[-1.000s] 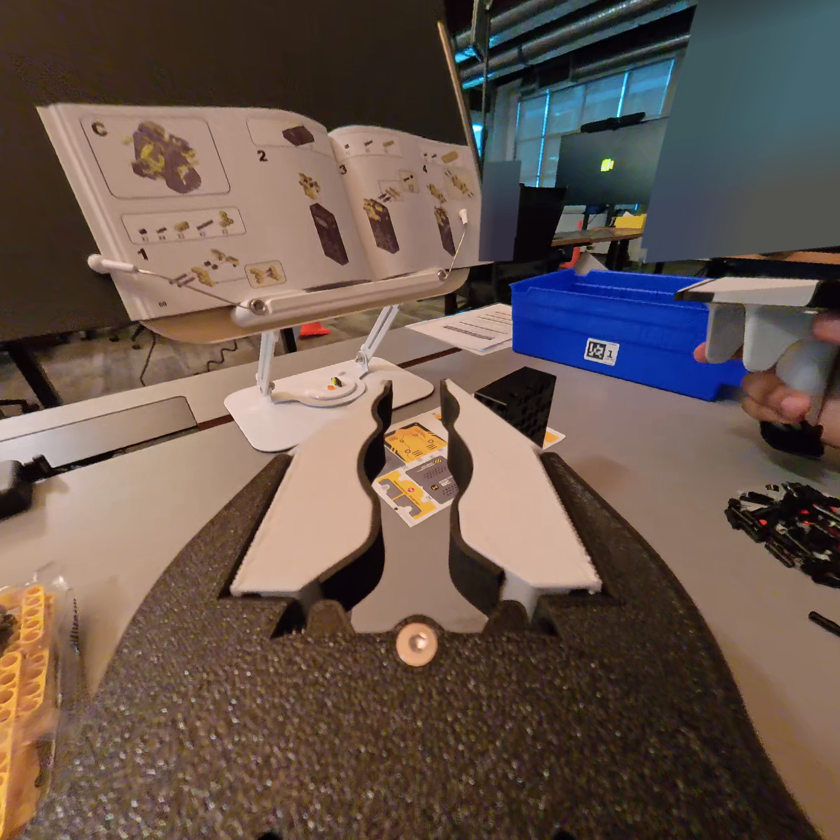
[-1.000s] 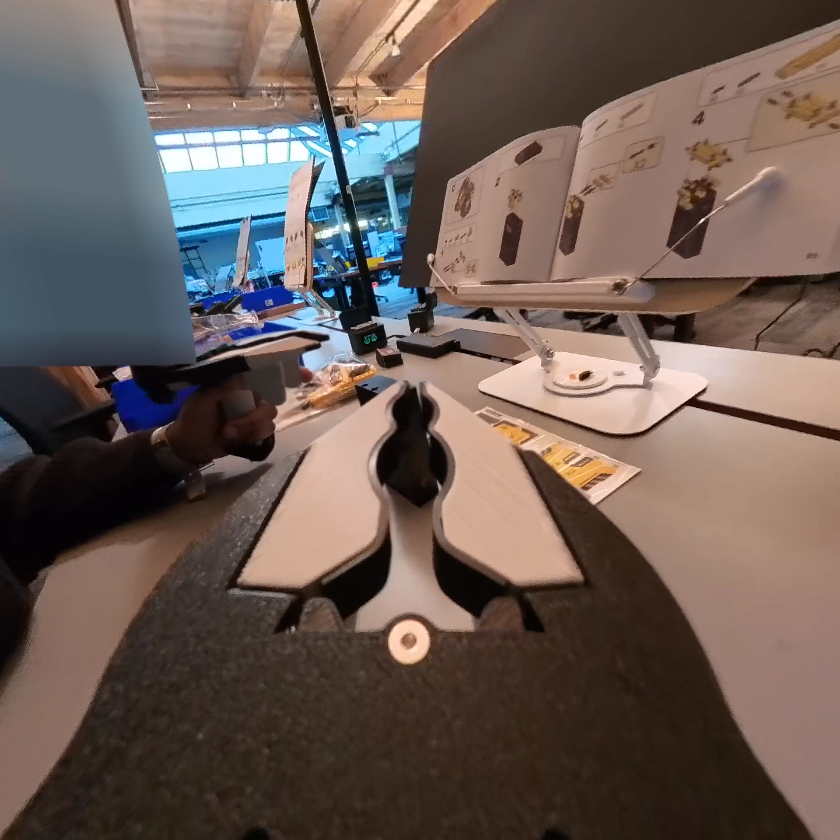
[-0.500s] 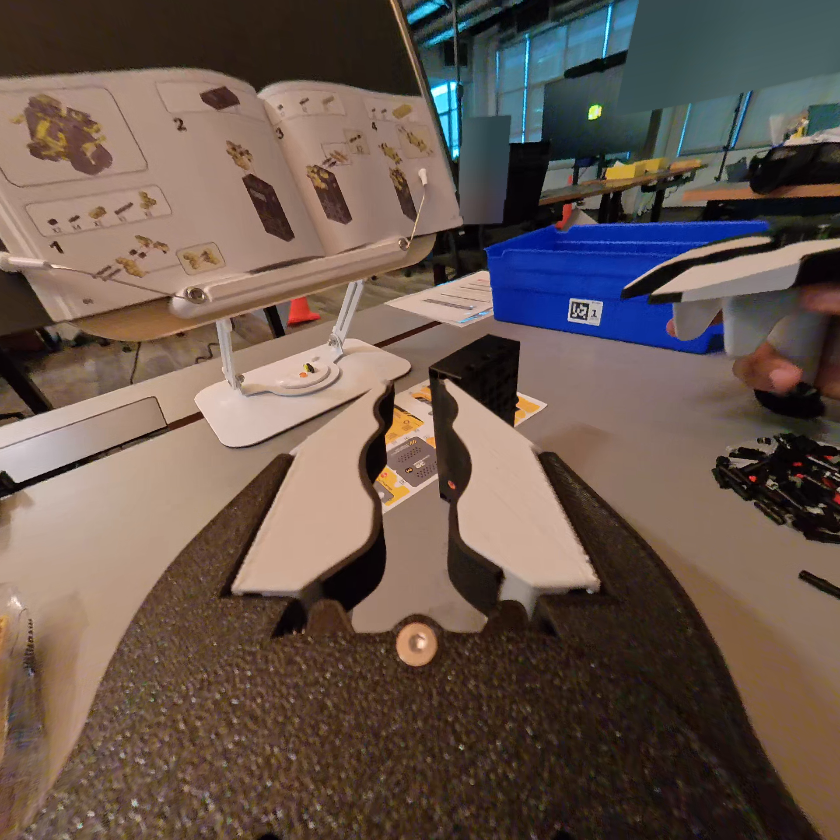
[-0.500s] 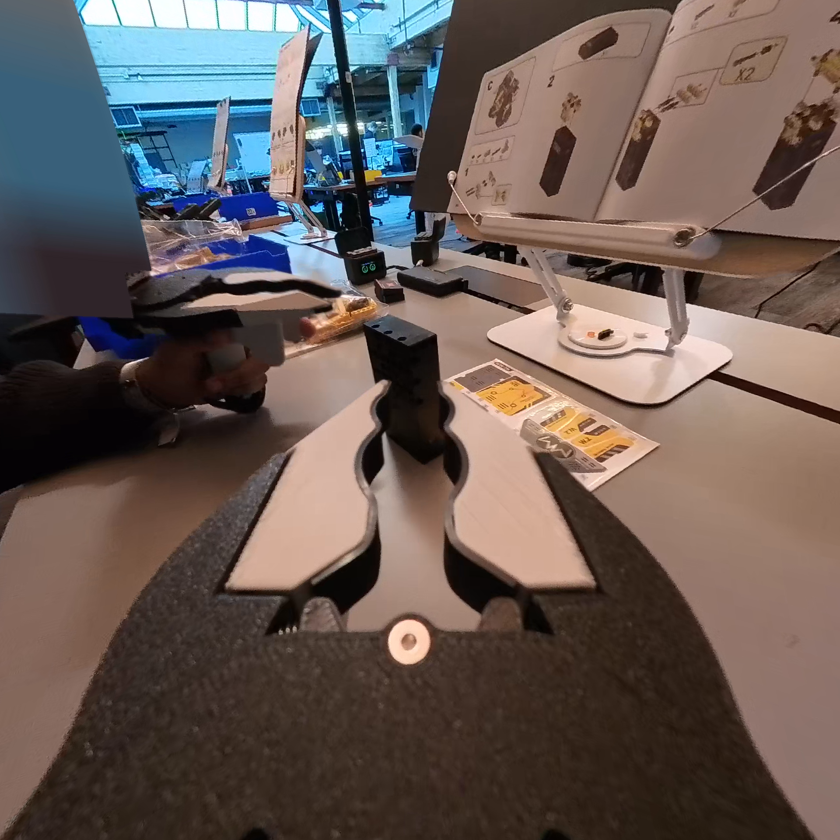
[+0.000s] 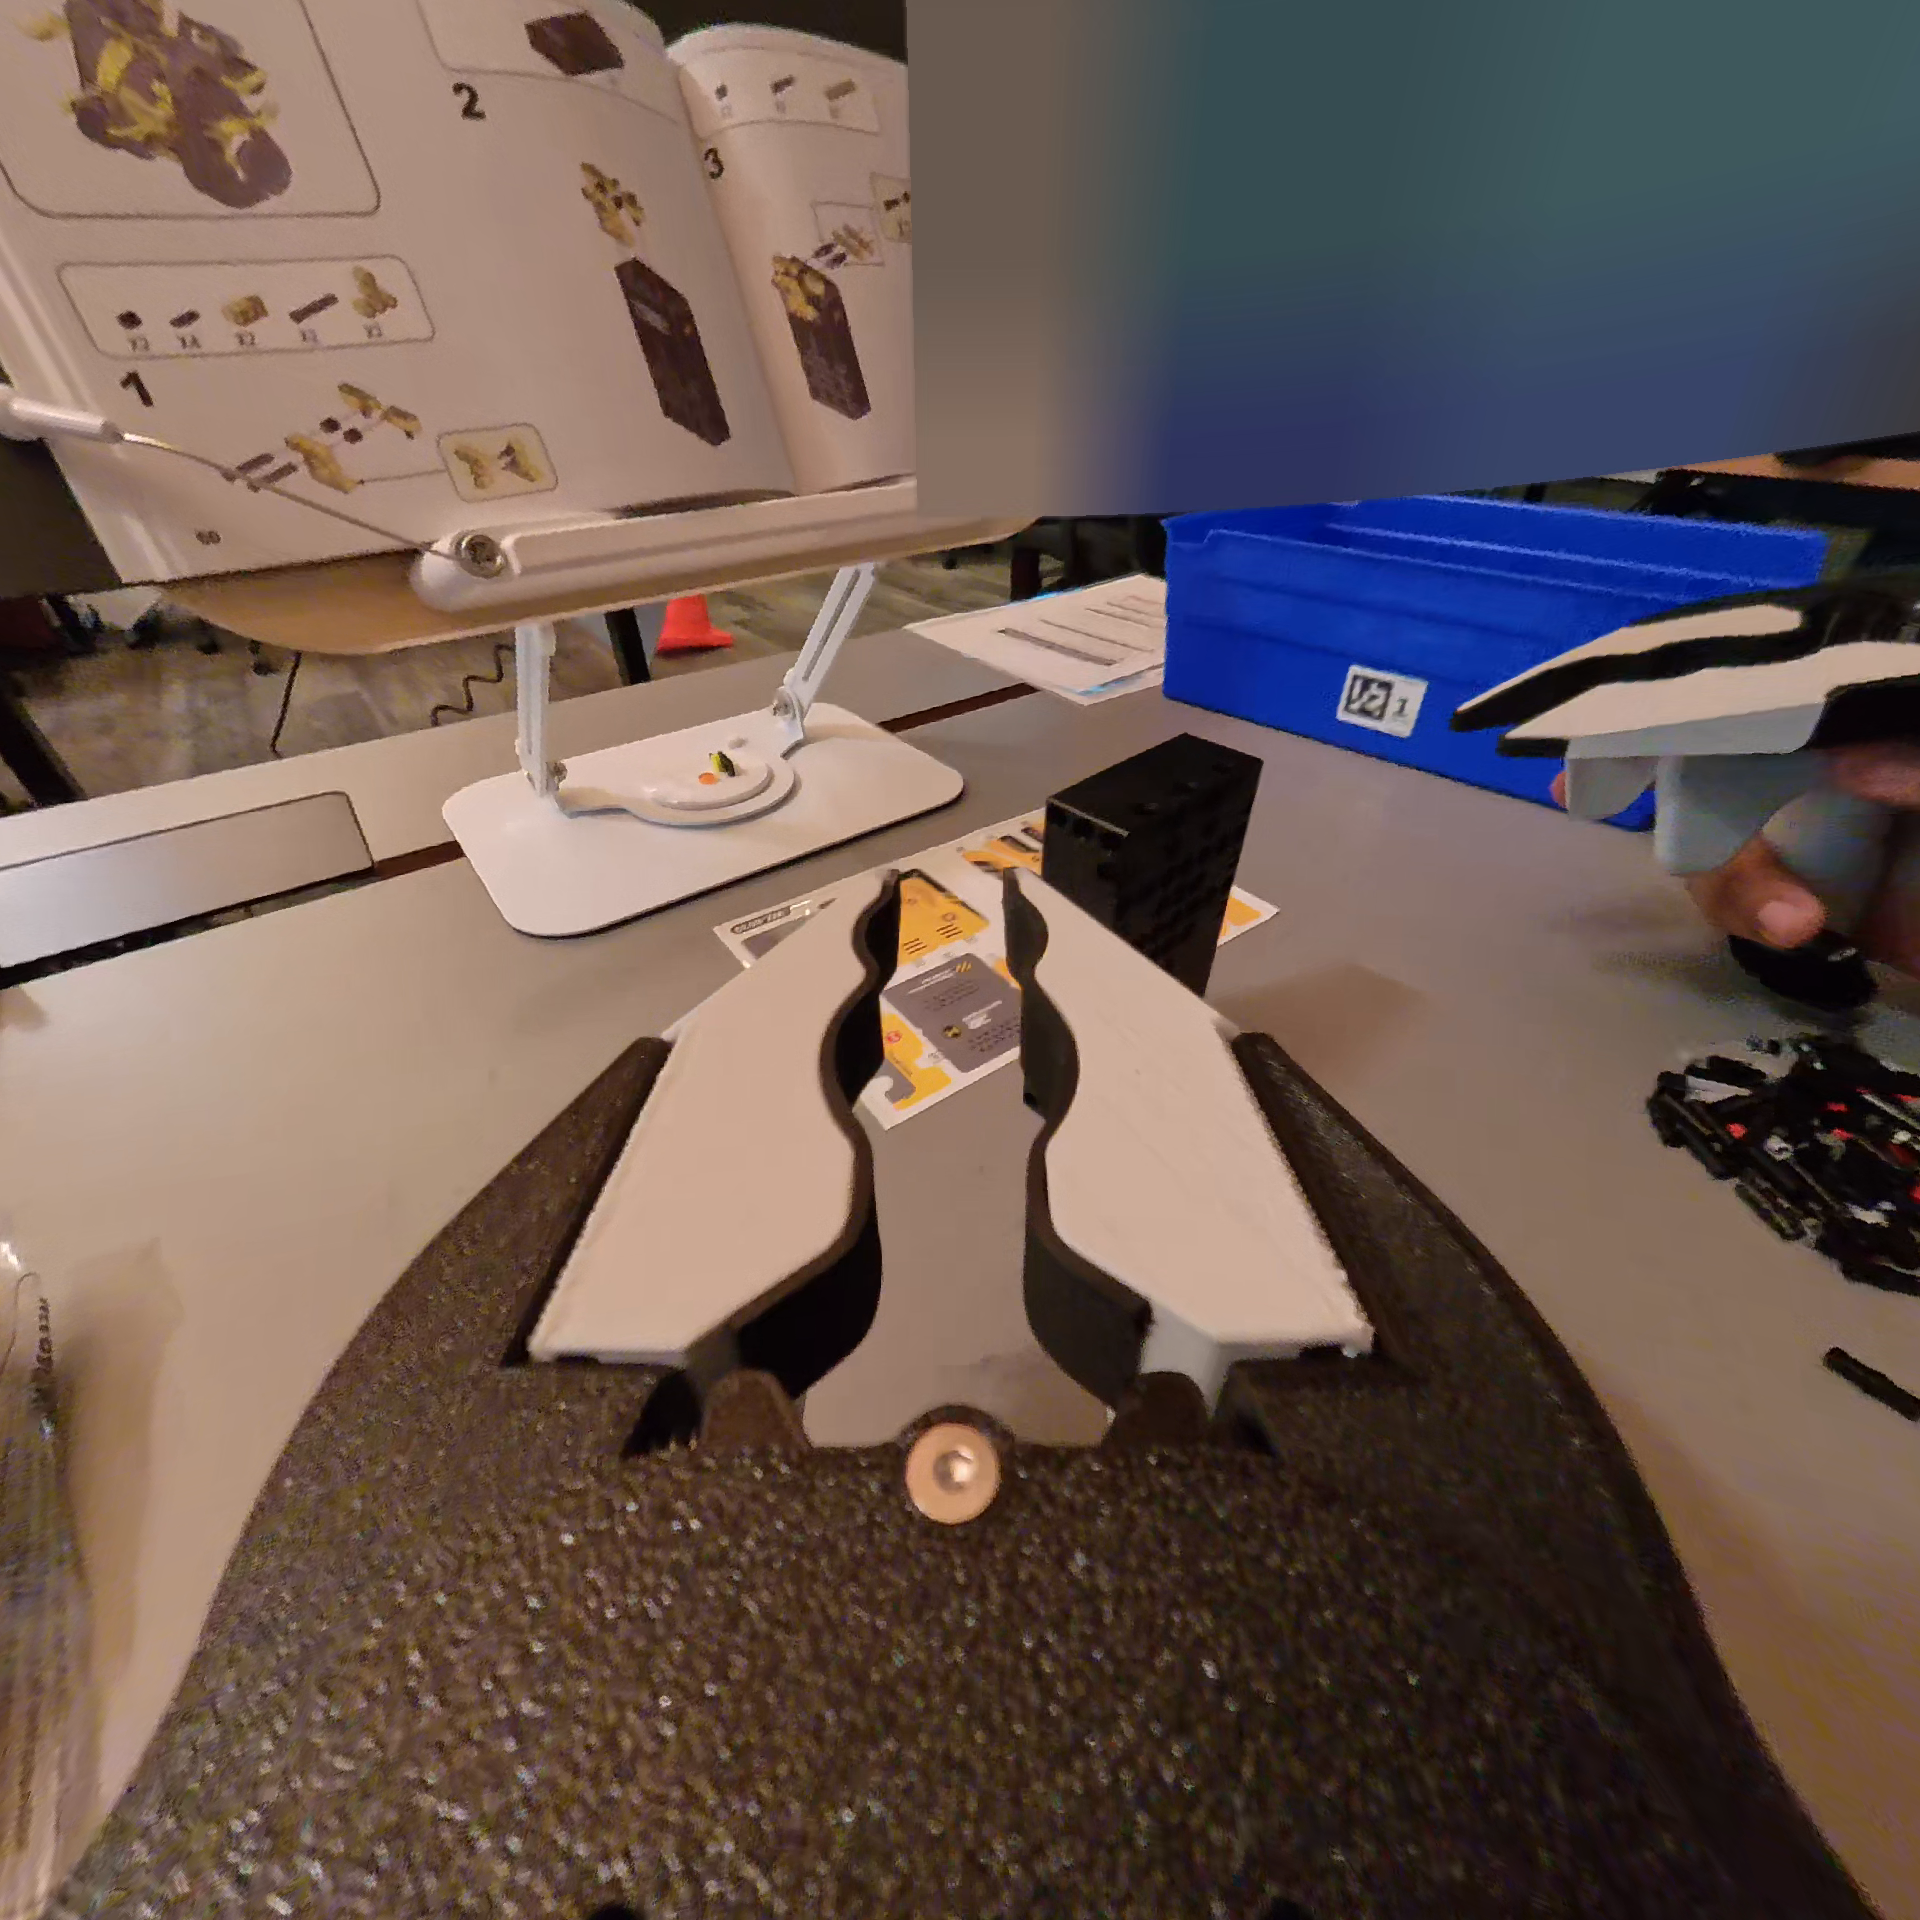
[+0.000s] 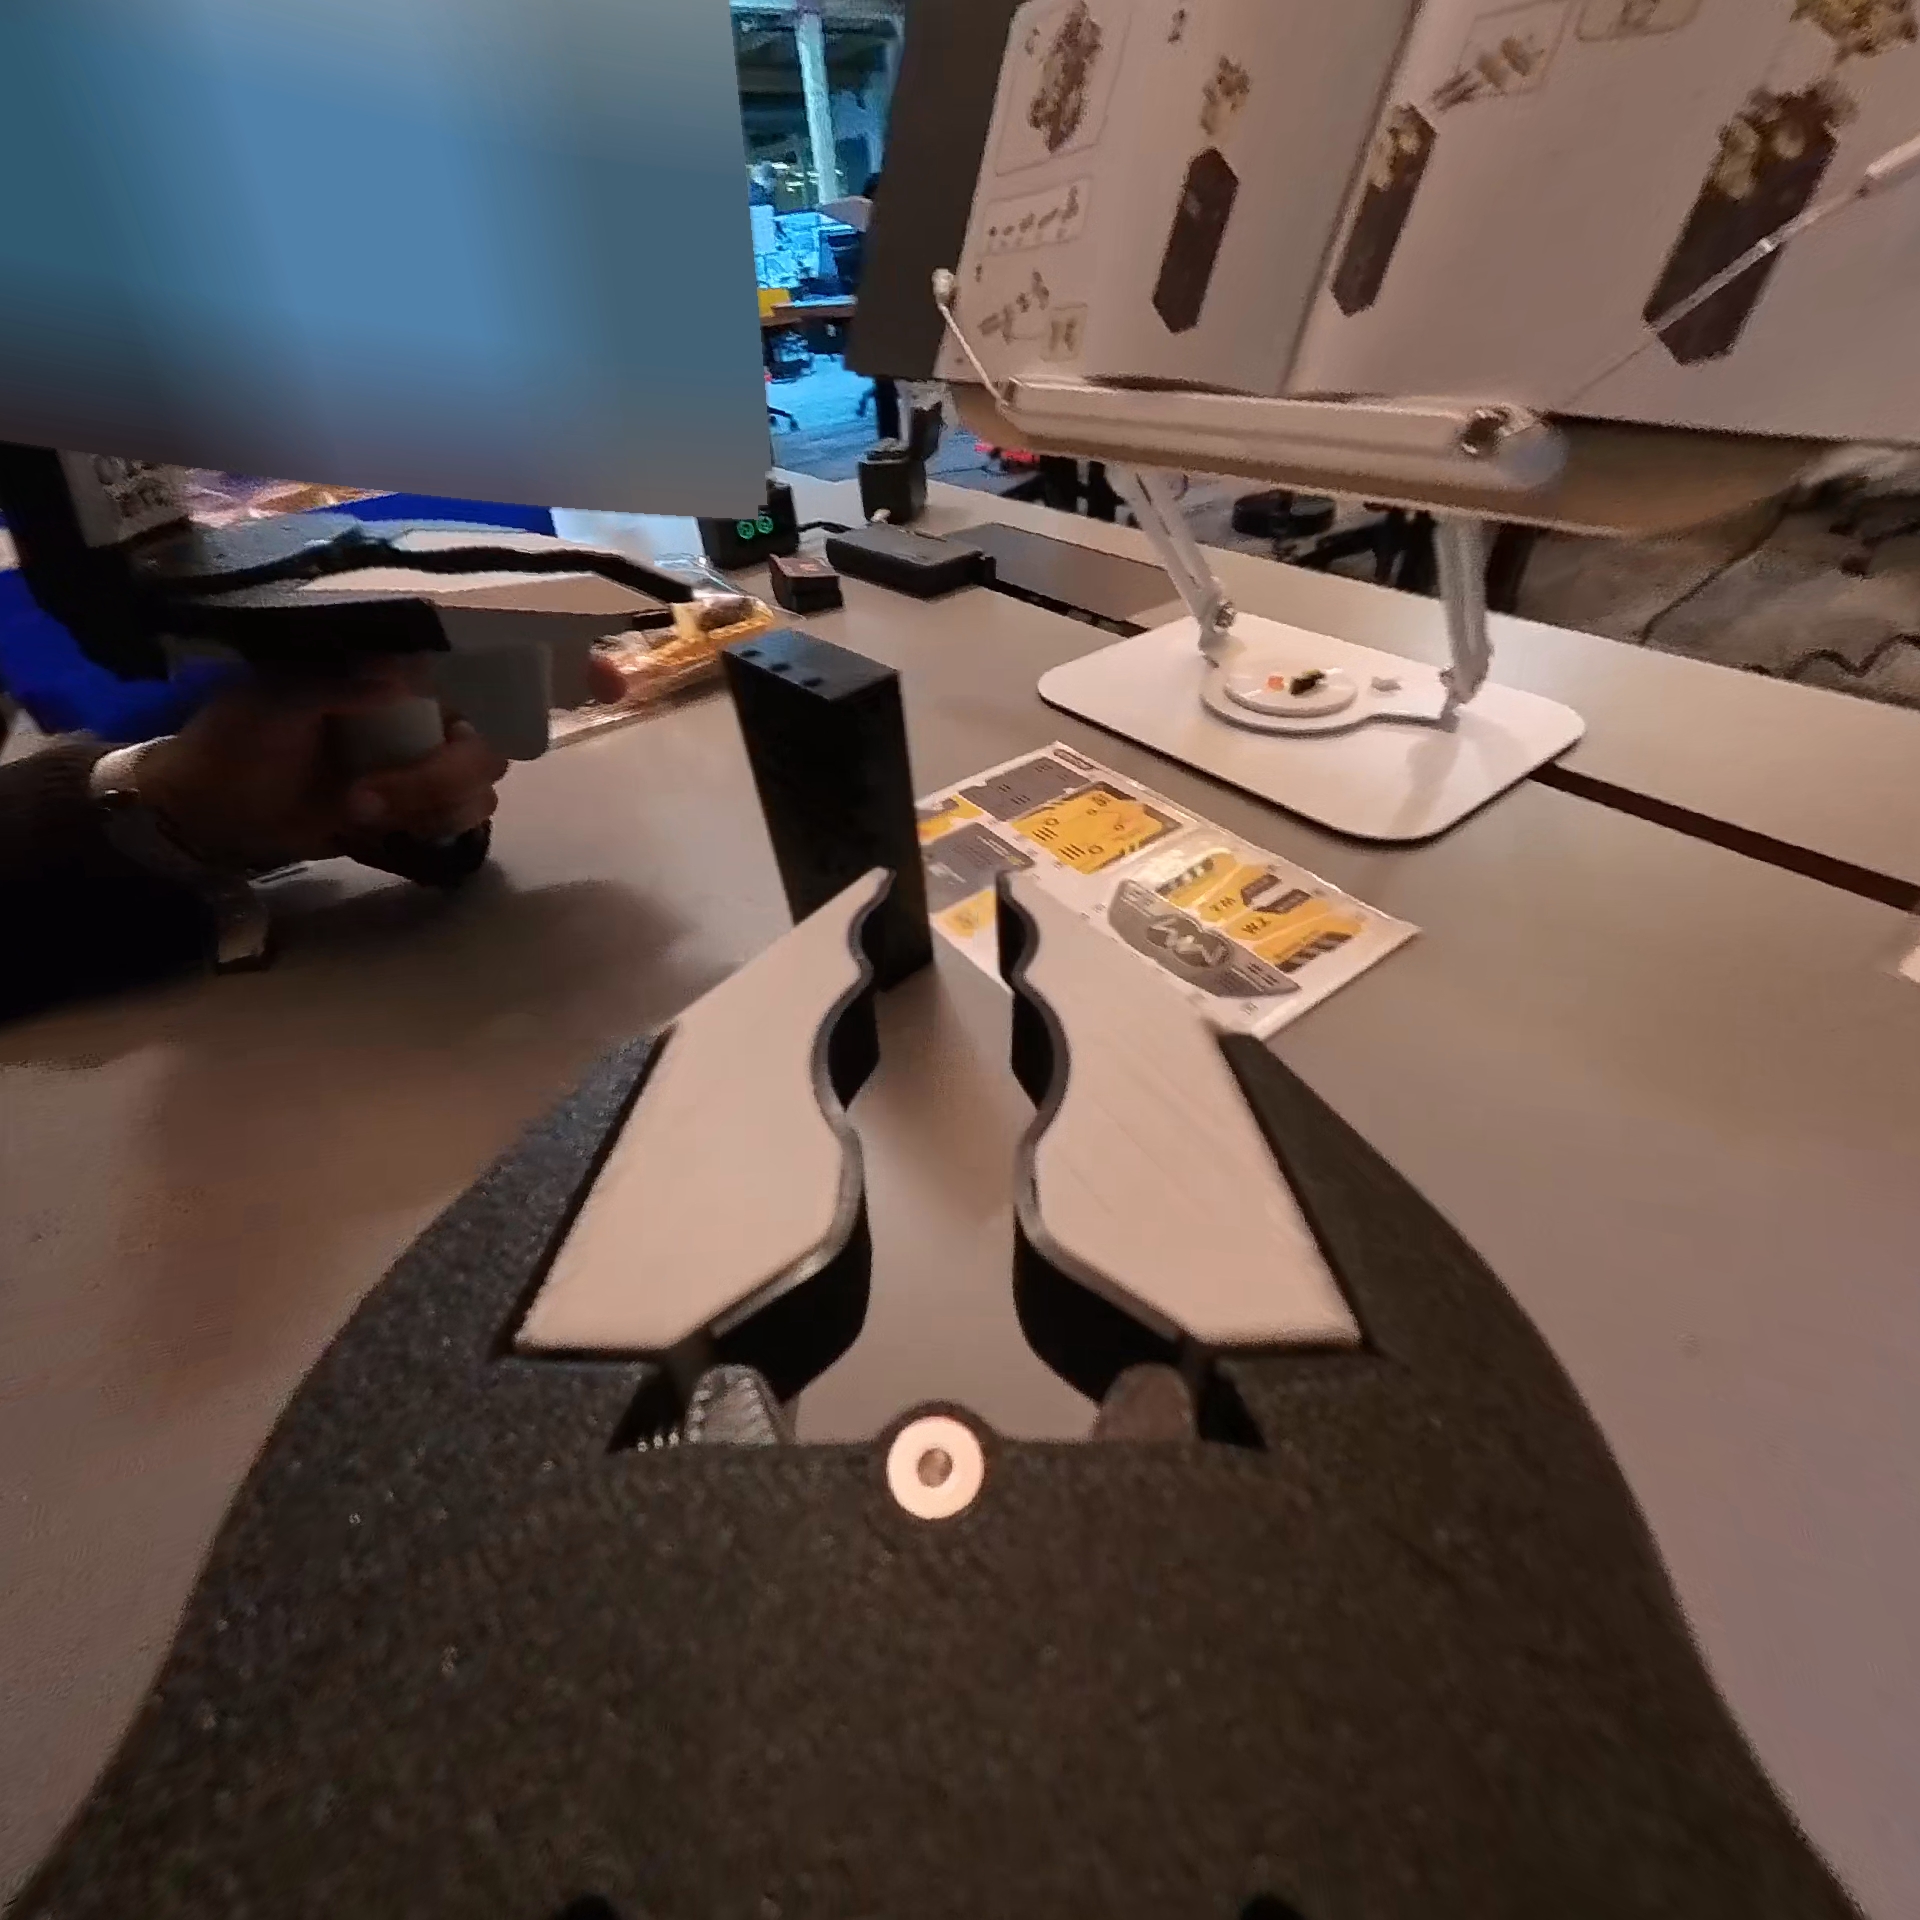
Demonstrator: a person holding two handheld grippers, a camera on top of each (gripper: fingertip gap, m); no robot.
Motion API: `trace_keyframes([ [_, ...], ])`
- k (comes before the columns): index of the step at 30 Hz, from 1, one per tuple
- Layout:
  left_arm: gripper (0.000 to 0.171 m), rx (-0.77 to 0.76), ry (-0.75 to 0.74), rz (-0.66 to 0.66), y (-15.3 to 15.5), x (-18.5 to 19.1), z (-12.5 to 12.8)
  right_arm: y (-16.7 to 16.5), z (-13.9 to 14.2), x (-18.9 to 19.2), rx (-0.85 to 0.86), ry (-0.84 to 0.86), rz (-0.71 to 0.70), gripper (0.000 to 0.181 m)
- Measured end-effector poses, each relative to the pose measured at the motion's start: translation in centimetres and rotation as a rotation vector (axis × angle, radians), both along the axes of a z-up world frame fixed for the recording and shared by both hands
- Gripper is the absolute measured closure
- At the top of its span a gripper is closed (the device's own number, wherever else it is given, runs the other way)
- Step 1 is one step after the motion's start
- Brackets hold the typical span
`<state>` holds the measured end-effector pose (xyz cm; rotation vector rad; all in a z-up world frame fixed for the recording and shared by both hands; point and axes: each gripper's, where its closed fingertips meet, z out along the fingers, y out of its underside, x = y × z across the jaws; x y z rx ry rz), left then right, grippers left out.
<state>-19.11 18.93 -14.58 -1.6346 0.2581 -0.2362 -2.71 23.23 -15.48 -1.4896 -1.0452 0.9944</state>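
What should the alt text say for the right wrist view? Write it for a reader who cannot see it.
The open right gripper hovers low over a grey table, just short of an upright black block standing on a yellow and grey sticker sheet. Behind stands an open instruction booklet on a white stand; at left a hand holds the left gripper.

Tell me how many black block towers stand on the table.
1. The black block tower stands upright on the sticker sheet, just beyond the open fingers of both grippers. Others may be hidden outside the views.
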Motion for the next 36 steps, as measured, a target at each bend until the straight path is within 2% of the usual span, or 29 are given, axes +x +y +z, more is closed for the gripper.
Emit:
trace_keyframes([
  [3,0.153,-0.042,0.051,0.016,0.3,0.1,-0.9,1.2,-1.3,0.5,-0.068,-0.015,-0.010,0.164],
  [6,0.153,-0.045,0.065,0.017,0.2,0.2,-1.0,1.2,-1.7,0.3,-0.149,-0.013,0.037,0.164],
  [13,0.153,-0.061,0.016,0.028,0.4,-0.5,-1.0,1.3,-1.3,0.7,-0.202,0.040,0.062,0.165],
  [15,0.153,-0.066,-0.004,0.033,0.5,-0.7,-1.0,0.9,-1.3,0.7,-0.222,0.046,0.096,0.173],
  [36,0.152,-0.127,0.009,0.050,0.8,-0.8,-1.9,0.3,-2.3,-0.1,-0.157,-0.049,0.091,0.173],
])
